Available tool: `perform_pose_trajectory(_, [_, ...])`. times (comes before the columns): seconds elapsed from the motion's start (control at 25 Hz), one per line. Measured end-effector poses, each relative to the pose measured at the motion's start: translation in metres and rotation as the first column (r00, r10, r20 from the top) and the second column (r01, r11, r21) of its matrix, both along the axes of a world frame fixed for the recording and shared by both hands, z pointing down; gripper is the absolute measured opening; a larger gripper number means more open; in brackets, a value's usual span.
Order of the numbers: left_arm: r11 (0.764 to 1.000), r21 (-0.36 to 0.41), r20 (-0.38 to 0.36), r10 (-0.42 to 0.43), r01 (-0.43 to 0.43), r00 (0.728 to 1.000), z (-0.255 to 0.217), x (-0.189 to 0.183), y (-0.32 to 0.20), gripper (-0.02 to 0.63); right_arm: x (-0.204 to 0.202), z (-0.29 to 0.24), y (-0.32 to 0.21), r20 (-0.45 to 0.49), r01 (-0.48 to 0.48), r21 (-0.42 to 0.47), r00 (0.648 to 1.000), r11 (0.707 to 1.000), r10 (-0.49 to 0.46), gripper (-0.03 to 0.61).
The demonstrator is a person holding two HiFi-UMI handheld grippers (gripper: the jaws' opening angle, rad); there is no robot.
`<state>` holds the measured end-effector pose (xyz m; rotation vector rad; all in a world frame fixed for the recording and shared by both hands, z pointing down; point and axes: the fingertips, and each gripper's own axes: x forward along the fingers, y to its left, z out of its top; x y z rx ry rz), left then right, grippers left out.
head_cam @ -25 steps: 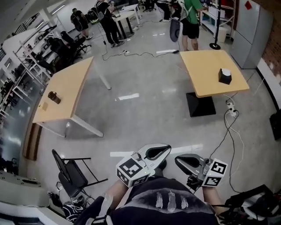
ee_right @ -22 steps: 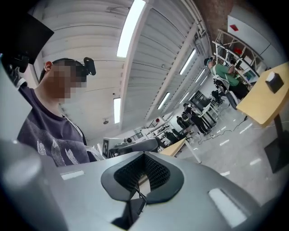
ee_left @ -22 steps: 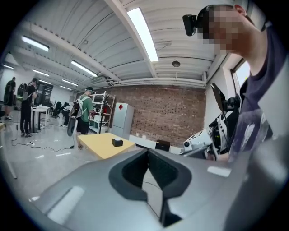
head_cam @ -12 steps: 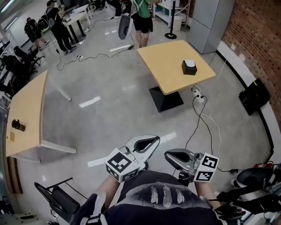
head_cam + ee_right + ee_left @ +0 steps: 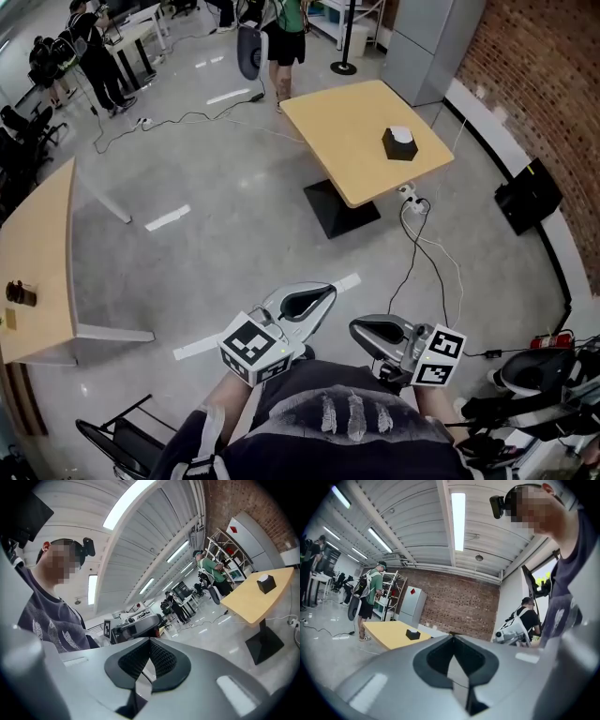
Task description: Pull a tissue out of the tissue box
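**Task item.** The black cube-shaped tissue box (image 5: 400, 142), with a white tissue showing at its top, stands on the square light-wood pedestal table (image 5: 352, 141) near that table's far right edge. It is well apart from both grippers, across open floor.

**Grippers.** The left gripper (image 5: 323, 292) and the right gripper (image 5: 361, 328) are held close to the person's body, pointing roughly towards the table. On each, the jaws are pressed together with nothing between them.

**Status.** In my judgement the pull is not yet begun; the approach to the table comes first.

**Risks.**
- The jaws must part before they reach the tissue; closed tips would only push it down or nudge the box.
- The box looks light and unsecured. A one-sided pull may lift or drag it towards the table edge unless the other gripper steadies it.
- A shallow pinch may tear the tissue.

**Surroundings.** White and black floor cables (image 5: 424, 246) trail from a power strip (image 5: 410, 199) at the black pedestal base, across the likely walking line. A black case (image 5: 528, 195) stands by the brick wall (image 5: 539, 75). A second wooden table (image 5: 37, 253) and standing people (image 5: 94, 56) are well clear.
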<state>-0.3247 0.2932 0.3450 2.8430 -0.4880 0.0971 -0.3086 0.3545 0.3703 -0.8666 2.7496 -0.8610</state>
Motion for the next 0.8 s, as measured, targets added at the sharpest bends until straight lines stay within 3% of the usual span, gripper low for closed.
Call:
perform_pose_trajectory(0.24, [1.000,-0.011,-0.026,-0.025,0.025,0.999,0.006,-0.032,-0.023,0.005,-0.029,0.006,-0.021,-0.055,0.026,-0.003,0.998,1.000,-0.026,-0.001])
perform_pose_trajectory(0.48, [1.000,-0.026,-0.039,-0.008,0.007,0.999,0.003,-0.032,-0.023,0.003,-0.037,0.001,-0.027,-0.051,0.026,-0.009,0.998,1.000,-0.027,-0.001])
perform_pose_trajectory(0.8, [0.998,-0.022,-0.037,-0.052,0.051,0.998,0.001,-0.045,-0.030,0.005,-0.049,0.003,-0.031,-0.063,0.077,0.008,0.995,0.997,-0.077,0.000])
